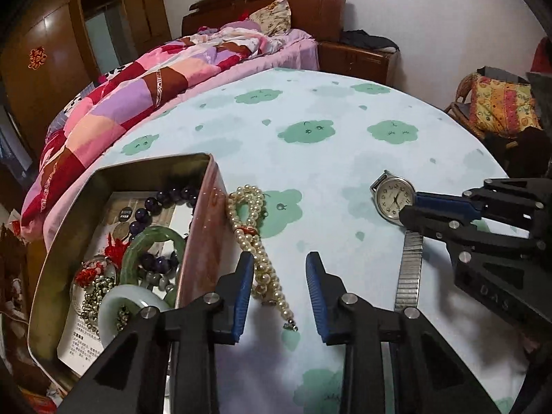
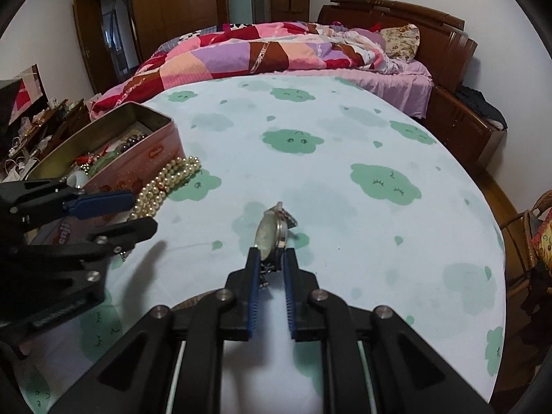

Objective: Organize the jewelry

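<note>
My right gripper (image 2: 272,258) is shut on a silver wristwatch (image 2: 274,233), gripping it edge-on at the case, lifted off the cloth. In the left wrist view the watch (image 1: 393,195) shows its white dial, its metal band (image 1: 410,269) hanging down from my right gripper (image 1: 408,207). My left gripper (image 1: 278,262) is open and empty over a pearl necklace (image 1: 257,238) lying beside a pink tin box (image 1: 201,241). The box holds a green jade bangle (image 1: 155,241), dark purple beads (image 1: 151,208) and other jewelry. The pearls (image 2: 169,181) and the box (image 2: 145,153) also show in the right wrist view.
A round table with a pale blue cloth printed with green clouds (image 2: 345,172) carries everything. A bed with a patchwork quilt (image 2: 258,55) stands behind it. A wicker chair with a cushion (image 1: 496,103) stands at the right. A cluttered shelf (image 2: 31,127) is at the left.
</note>
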`<state>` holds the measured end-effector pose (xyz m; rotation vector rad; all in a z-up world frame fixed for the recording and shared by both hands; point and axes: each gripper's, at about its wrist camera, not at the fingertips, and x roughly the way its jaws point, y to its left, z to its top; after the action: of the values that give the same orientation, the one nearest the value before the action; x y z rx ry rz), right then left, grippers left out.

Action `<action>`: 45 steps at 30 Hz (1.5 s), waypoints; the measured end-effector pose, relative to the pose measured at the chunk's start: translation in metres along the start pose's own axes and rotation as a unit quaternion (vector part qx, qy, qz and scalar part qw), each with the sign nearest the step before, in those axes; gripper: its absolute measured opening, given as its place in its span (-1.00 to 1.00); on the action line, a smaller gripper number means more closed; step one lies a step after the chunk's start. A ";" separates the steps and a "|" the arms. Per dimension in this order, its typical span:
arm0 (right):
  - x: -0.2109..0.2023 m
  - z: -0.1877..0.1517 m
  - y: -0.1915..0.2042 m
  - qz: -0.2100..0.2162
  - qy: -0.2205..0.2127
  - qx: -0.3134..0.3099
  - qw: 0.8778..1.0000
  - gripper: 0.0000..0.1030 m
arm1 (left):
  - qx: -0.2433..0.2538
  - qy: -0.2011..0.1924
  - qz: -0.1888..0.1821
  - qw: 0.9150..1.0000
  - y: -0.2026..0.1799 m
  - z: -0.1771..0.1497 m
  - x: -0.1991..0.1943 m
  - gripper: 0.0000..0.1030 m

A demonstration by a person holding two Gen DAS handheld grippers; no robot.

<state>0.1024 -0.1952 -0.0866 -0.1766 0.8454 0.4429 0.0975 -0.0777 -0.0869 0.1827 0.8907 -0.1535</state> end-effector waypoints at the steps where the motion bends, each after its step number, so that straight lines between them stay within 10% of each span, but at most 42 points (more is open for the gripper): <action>1: 0.000 0.000 0.000 0.001 -0.001 0.000 1.000 -0.71 | 0.008 0.000 0.008 1.000 -0.002 0.001 0.002 -0.38; 7: 0.000 0.000 -0.004 0.005 -0.004 0.008 1.000 -0.70 | 0.033 0.007 0.038 0.999 -0.010 0.007 0.013 -0.36; 13: -0.001 0.000 -0.007 0.009 -0.004 0.018 1.000 -0.69 | 0.003 -0.001 -0.046 0.999 -0.013 -0.001 -0.004 -0.36; 23: 0.000 0.000 -0.007 0.001 -0.003 0.010 1.000 -0.67 | -0.011 -0.002 -0.026 1.000 -0.007 0.002 0.009 -0.37; 26: 0.001 0.000 -0.007 0.006 -0.002 0.014 1.000 -0.66 | -0.010 -0.001 -0.025 1.000 -0.007 0.005 0.011 -0.53; 27: 0.002 0.000 -0.007 0.006 -0.002 0.015 1.000 -0.66 | -0.007 -0.001 -0.030 1.000 -0.006 0.005 0.010 -1.00; 33: 0.003 0.001 -0.007 0.006 -0.001 0.016 1.000 -0.62 | 0.018 0.009 -0.087 0.996 -0.024 -0.013 -0.007 -1.00; 37: 0.004 0.001 -0.007 0.006 0.000 0.016 1.000 -0.60 | 0.017 -0.035 -0.046 0.998 -0.020 -0.008 -0.022 -1.00; 39: 0.004 0.001 -0.007 0.006 0.000 0.016 1.000 -0.60 | 0.009 -0.030 -0.022 0.999 -0.013 -0.002 -0.020 -0.80; 42: 0.004 0.001 -0.007 0.006 0.000 0.015 1.000 -0.59 | -0.020 -0.021 -0.032 0.999 -0.001 0.001 -0.013 -0.01; 45: 0.004 0.001 -0.007 0.007 0.001 0.016 1.000 -0.59 | -0.025 -0.018 -0.026 0.999 0.000 0.003 -0.004 0.01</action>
<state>0.1084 -0.2000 -0.0892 -0.1409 0.8548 0.4415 0.0973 -0.0781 -0.0813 0.1098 0.8638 -0.1825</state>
